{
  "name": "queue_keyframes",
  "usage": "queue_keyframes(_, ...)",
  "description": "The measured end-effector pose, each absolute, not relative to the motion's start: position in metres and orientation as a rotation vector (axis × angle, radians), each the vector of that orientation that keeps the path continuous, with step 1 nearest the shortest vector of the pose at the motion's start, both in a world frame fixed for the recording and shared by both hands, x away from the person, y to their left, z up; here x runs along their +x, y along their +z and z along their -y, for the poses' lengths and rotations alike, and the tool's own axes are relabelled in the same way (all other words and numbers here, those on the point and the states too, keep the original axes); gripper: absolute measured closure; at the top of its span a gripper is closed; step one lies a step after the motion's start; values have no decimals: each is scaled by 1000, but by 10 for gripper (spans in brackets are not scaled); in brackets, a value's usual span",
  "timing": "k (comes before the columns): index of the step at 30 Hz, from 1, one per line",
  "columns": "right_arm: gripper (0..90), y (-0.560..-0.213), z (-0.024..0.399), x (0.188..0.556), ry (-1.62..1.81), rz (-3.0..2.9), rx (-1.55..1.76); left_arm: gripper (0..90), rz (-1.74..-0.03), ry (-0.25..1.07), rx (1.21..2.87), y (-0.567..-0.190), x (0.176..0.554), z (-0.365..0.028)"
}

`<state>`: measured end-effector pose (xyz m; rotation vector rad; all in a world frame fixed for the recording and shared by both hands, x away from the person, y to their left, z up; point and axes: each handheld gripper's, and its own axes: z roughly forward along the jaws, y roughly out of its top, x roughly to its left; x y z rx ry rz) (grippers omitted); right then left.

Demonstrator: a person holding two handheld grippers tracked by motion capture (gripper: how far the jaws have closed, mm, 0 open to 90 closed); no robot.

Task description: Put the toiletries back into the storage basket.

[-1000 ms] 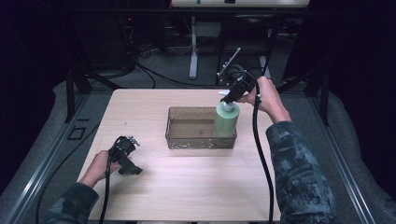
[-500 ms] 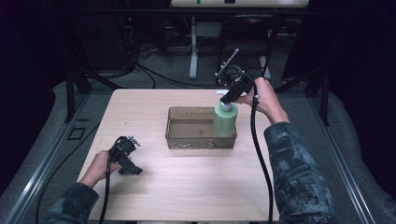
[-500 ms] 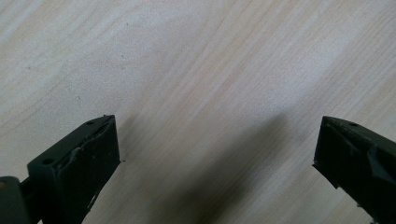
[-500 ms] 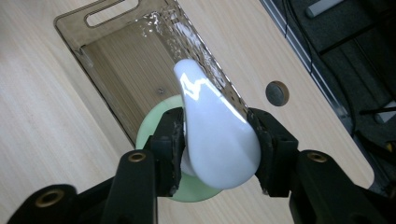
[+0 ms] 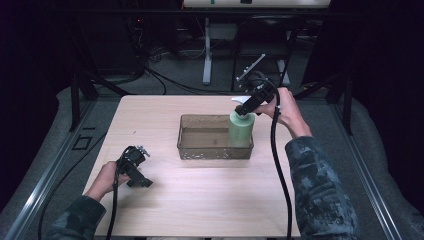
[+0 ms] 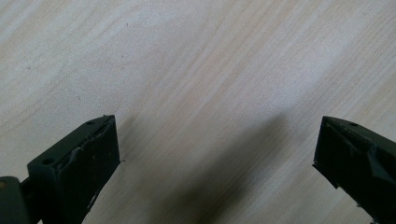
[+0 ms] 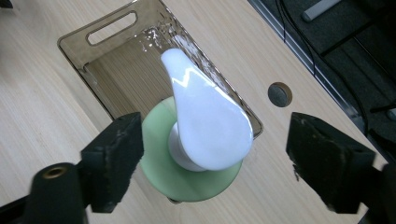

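On the surface (image 5: pixel 200 210) the one obstacle is the smoky clear tray (image 5: pixel 200 150) at the middle, with a green pump bottle (image 5: pixel 241 131) upright in its right end, its white pump head (image 7: pixel 205 121) topmost. The tray's left part lies bare inside. Wide open wood runs along the near edge, the left side and the far strip behind the tray.

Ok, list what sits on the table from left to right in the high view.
Left gripper in the person's left hand → smoky clear tray → green pump bottle standing in the tray's right end → right gripper above the bottle, fingers open.
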<state>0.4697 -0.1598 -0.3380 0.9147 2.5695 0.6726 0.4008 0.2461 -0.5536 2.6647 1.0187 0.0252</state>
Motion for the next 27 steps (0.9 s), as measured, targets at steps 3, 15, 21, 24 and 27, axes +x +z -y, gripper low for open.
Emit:
queue_keyframes(3, 128, -338, 164, 467, 706, -2575, 936, 1, -1018, 23, 2664, -554, 401, -246)
queue_keyframes(15, 17, -349, 180, 445, 769, -2538, 941, 1, -1017, 27, 2664, -554, 401, -246)
queue_keyframes(21, 0, -359, 189, 431, 802, -2511, 953, 1, -1014, 28, 2667, -554, 401, -245)
queue_keyframes(24, 0, -365, 193, 426, 807, -2497, 962, 1, -1014, 32, 2668, -554, 401, -245)
queue_keyframes(27, 0, -371, 198, 420, 824, -2482, 974, 1, -1015, 31, 2668, -554, 401, -245)
